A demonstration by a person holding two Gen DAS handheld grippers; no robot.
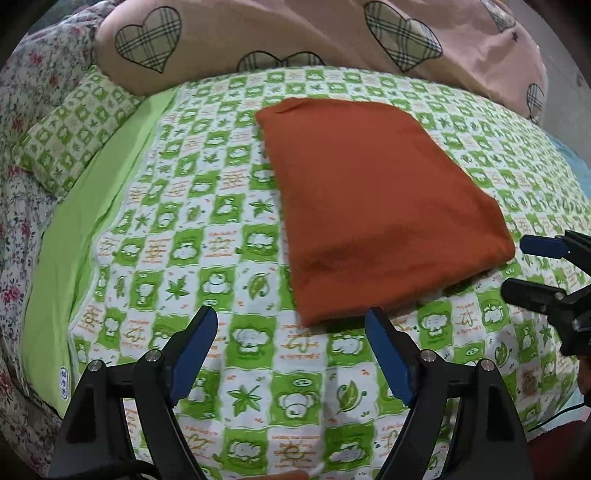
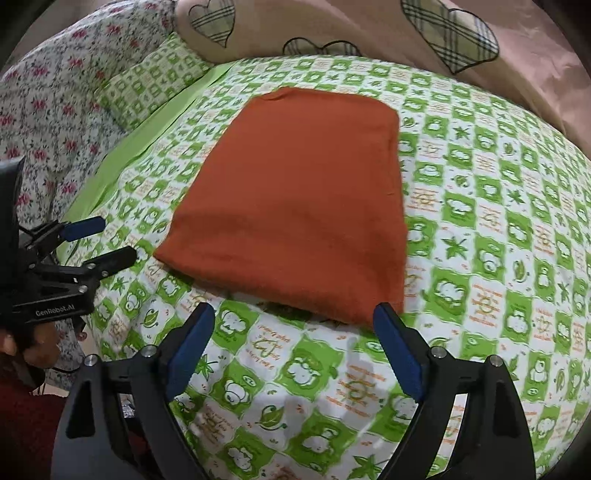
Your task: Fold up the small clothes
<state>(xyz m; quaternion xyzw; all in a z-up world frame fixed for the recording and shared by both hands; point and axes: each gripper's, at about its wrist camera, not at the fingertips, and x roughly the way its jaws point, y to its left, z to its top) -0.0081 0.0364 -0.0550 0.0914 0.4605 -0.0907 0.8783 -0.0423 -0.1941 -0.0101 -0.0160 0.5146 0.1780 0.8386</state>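
The green-checked bedsheet (image 1: pixel 229 258) spreads out beneath and ahead of both tools, and the rust-orange garment (image 1: pixel 369 199), already a neat rectangle, lies flat on it just ahead of them. The left gripper (image 1: pixel 291 321) and the right gripper (image 2: pixel 295 317) both gape empty, hovering short of its near edge. Judging by this, a further fold would go best if each pinches all layers at one near corner and both lift together.

Rust-orange garment (image 1: pixel 373 199): matt, slightly fuzzy knit cloth. Bedsheet (image 1: pixel 207 229): smooth printed cotton-like cloth, matt. Pink quilt (image 1: pixel 280 33): soft cloth, faint sheen. Left gripper (image 1: pixel 291 325) and right gripper (image 2: pixel 293 321): matt black plastic, blue rubbery pads (image 1: pixel 192 354), shiny metal pins.
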